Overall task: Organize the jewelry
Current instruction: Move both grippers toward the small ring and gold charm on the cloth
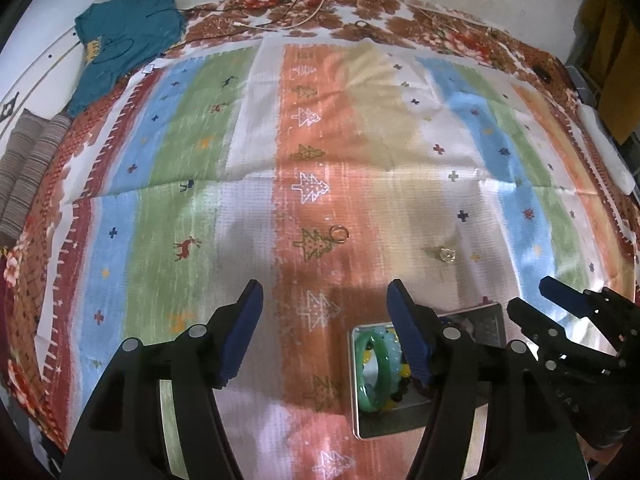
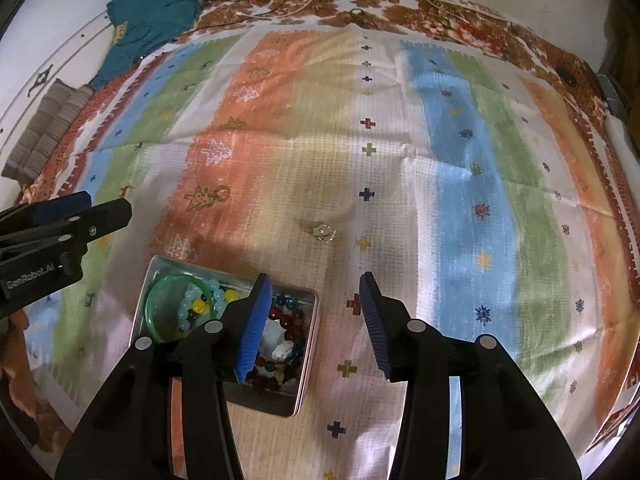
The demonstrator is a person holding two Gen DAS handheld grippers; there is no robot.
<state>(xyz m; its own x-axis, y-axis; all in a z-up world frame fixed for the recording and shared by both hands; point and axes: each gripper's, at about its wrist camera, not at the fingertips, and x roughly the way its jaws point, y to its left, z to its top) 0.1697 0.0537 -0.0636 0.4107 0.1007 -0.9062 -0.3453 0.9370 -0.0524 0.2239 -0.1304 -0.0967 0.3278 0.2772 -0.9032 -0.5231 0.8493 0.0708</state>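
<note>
Filling the metal tin (image 2: 306,394) looks mostly done: green bangle (image 2: 154,312) and bead bracelets (image 2: 286,344) lie inside. A gold ring (image 1: 339,234) and crystal ring (image 2: 325,232) remain on the cloth, with the left gripper (image 1: 324,332) and right gripper (image 2: 312,324) both spread and empty.

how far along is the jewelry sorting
Mostly done: the green bangle and beaded bracelets lie in the metal tin. Both the left gripper and right gripper are open, empty. A gold ring and clear crystal piece remain on the striped cloth.

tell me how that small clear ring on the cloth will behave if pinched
The clear ring looks small and glossy, so it may slip from the pads. It lies flat on soft cloth, likely hard to get under. Its rounded top suggests it could roll if nudged.
</note>
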